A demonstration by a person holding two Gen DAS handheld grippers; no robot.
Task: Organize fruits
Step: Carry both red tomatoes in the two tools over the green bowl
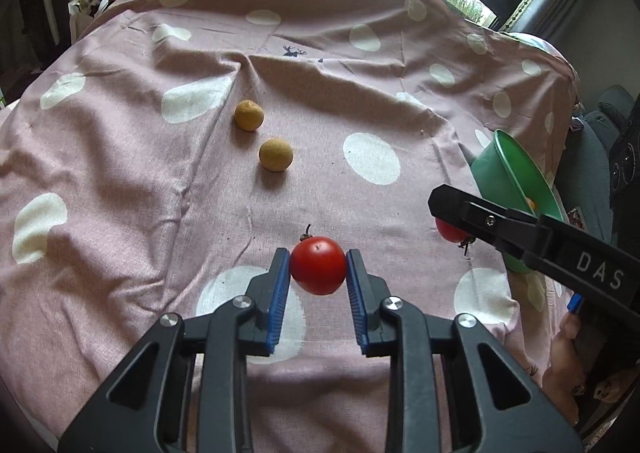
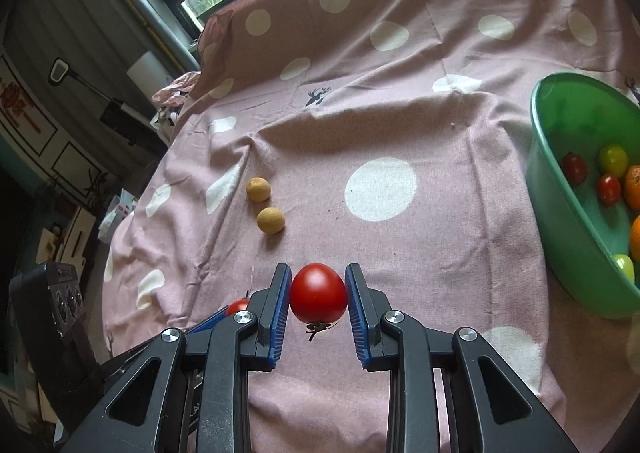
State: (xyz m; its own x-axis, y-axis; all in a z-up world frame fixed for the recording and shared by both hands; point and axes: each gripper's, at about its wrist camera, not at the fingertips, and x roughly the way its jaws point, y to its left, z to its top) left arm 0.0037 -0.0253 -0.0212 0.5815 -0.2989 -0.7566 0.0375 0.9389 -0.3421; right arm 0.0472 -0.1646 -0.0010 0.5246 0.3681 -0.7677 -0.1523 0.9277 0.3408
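Note:
My left gripper (image 1: 318, 267) is shut on a red tomato (image 1: 318, 265), held above the pink spotted cloth (image 1: 140, 173). My right gripper (image 2: 318, 291) is shut on another red tomato (image 2: 318, 293), stem down. That second tomato also shows in the left wrist view (image 1: 450, 231), partly hidden behind the right gripper's finger. The left tomato peeks out in the right wrist view (image 2: 238, 306). Two tan round fruits lie on the cloth (image 1: 248, 115) (image 1: 275, 154), also in the right wrist view (image 2: 258, 189) (image 2: 271, 220). A green bowl (image 2: 560, 221) on the right holds several small tomatoes and oranges.
The cloth covers a raised surface and folds up at the back under windows. The green bowl (image 1: 500, 173) stands at the cloth's right edge. A black device (image 2: 52, 313) is off the left edge. Clutter stands beyond the cloth at back left.

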